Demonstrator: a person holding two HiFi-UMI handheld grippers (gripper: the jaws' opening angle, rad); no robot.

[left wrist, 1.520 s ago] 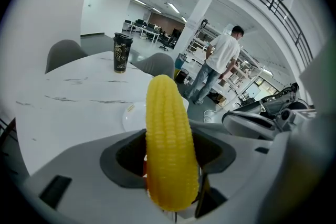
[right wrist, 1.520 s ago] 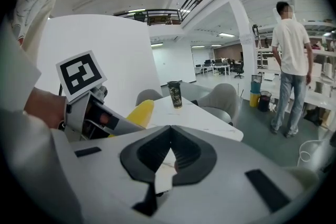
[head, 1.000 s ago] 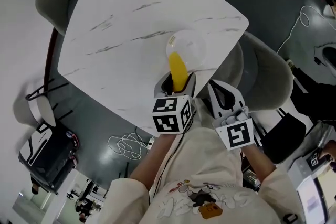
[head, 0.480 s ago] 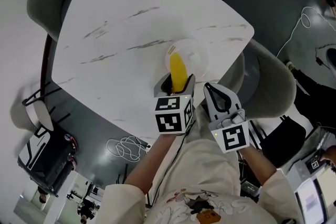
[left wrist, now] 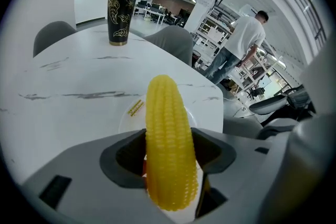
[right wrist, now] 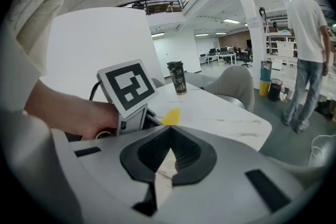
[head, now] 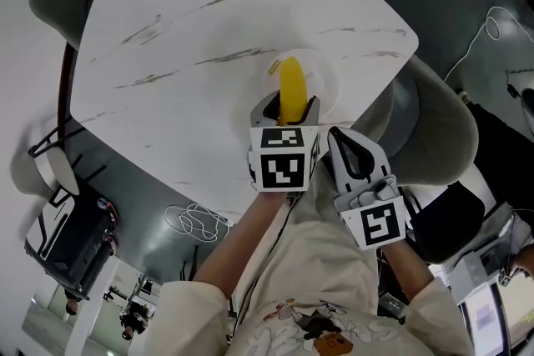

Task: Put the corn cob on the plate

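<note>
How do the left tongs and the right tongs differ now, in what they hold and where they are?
The left tongs are closed on a yellow corn cob; the right tongs are closed on nothing. The left tongs reach over the clear round plate on the white marbled table; the right tongs sit further back, near the table's edge. Both carry a marker cube.

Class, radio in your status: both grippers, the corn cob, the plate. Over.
Left hand-held gripper shut on corn cob. Cob over plate, not released. Right hand-held gripper shut, empty. Nothing in the way.
</note>
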